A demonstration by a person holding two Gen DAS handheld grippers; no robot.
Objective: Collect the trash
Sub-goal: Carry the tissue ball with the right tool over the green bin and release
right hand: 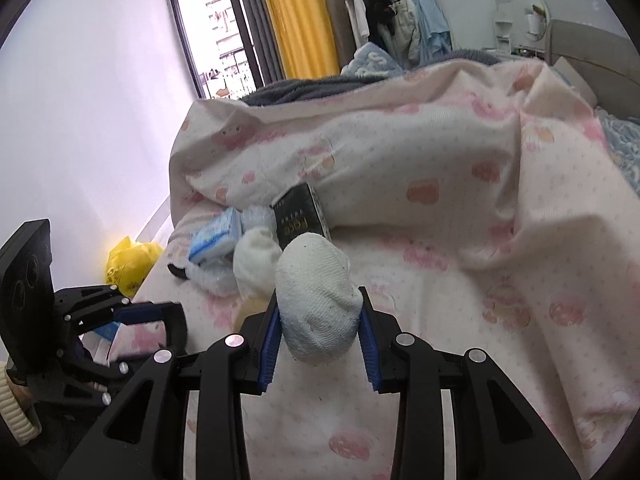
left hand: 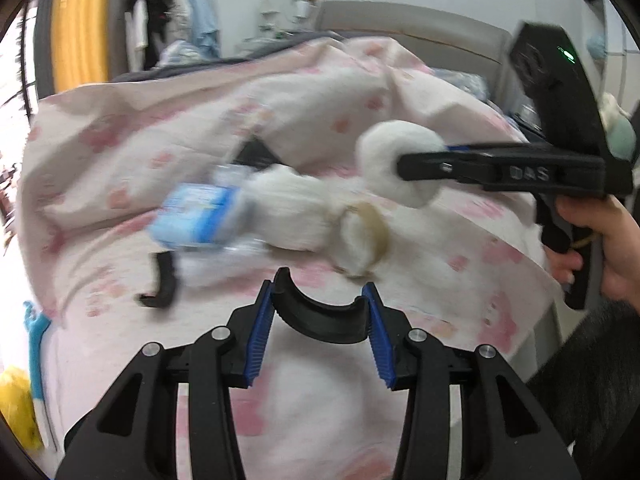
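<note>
Pink-printed bedding (right hand: 440,168) covers the bed. On it, at 12 o'clock from the left claw (left hand: 320,312), lie a blue packet (left hand: 196,216) and white wads. That claw pinches a curved black piece (left hand: 320,320). The right claw (right hand: 320,320) squeezes a white wad (right hand: 316,296), held clear of the bedding.

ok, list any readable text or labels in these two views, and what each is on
"DAS": raised letters on the side of the right gripper, seen in the left wrist view.
Black box on the bed: gold print, too small and tilted to read.
Blue-and-white packet: printed label, too blurred to read in either view.
Nothing readable on the white sock or the curved black piece.
</note>
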